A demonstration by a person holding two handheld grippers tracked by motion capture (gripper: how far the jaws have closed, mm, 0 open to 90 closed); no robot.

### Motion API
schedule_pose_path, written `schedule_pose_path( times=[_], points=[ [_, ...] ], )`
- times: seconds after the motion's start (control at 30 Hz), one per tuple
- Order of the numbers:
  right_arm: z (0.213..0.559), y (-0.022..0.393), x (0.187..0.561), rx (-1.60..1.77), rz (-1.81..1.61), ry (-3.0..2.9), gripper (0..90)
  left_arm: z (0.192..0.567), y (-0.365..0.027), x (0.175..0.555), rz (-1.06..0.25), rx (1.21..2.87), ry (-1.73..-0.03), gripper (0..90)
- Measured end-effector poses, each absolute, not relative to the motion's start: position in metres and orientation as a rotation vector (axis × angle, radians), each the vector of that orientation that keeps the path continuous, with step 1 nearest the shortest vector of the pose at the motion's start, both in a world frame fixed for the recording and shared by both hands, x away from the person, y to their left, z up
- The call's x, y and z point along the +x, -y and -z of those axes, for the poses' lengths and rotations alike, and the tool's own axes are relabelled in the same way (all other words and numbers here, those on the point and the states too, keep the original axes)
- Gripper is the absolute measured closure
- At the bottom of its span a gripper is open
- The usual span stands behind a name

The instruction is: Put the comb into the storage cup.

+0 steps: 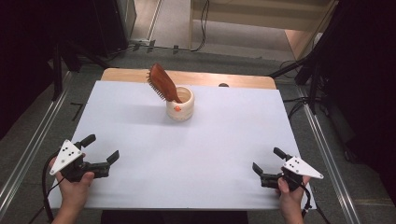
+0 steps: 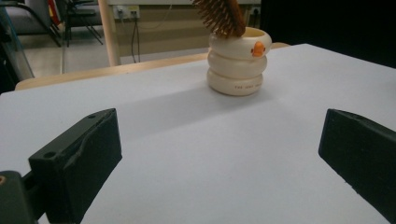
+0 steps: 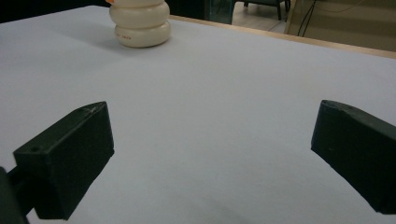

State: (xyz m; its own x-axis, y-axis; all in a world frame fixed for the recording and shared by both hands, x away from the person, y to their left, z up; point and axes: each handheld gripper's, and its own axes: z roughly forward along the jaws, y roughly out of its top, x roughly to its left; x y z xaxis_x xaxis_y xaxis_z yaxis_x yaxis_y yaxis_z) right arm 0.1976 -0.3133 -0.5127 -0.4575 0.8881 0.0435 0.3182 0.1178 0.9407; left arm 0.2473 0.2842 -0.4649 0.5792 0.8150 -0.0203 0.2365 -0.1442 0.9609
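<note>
Two claws rest low at the near edge of the white bench point(image 1: 196, 154), the left claw point(image 1: 100, 149) and the right claw point(image 1: 266, 161) well apart, each with jaws spread wide and holding nothing. Far from both, a cream ringed cup point(image 1: 180, 104) (an orange mark on its side) stands upright, a brown hairbrush point(image 1: 162, 82) leaning in it.

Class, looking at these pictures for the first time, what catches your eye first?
A reddish-brown hairbrush leans out of a cream ringed cup at the far middle of the white table. Near the front edge, the left gripper and right gripper sit open, apart from both.
</note>
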Motion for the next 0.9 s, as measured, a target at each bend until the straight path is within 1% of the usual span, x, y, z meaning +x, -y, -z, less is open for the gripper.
schedule_pose_path(
  times=[0.37,0.9],
  points=[
    [0.513,0.313,0.197,1.171,-1.341,-1.849,0.0,0.477,-0.306,0.243,-0.649,1.698,-0.927,0.0],
    [0.513,0.313,0.198,1.169,-1.342,-1.848,0.0,0.482,-0.324,0.244,-0.660,1.696,-0.956,0.0]
  ],
)
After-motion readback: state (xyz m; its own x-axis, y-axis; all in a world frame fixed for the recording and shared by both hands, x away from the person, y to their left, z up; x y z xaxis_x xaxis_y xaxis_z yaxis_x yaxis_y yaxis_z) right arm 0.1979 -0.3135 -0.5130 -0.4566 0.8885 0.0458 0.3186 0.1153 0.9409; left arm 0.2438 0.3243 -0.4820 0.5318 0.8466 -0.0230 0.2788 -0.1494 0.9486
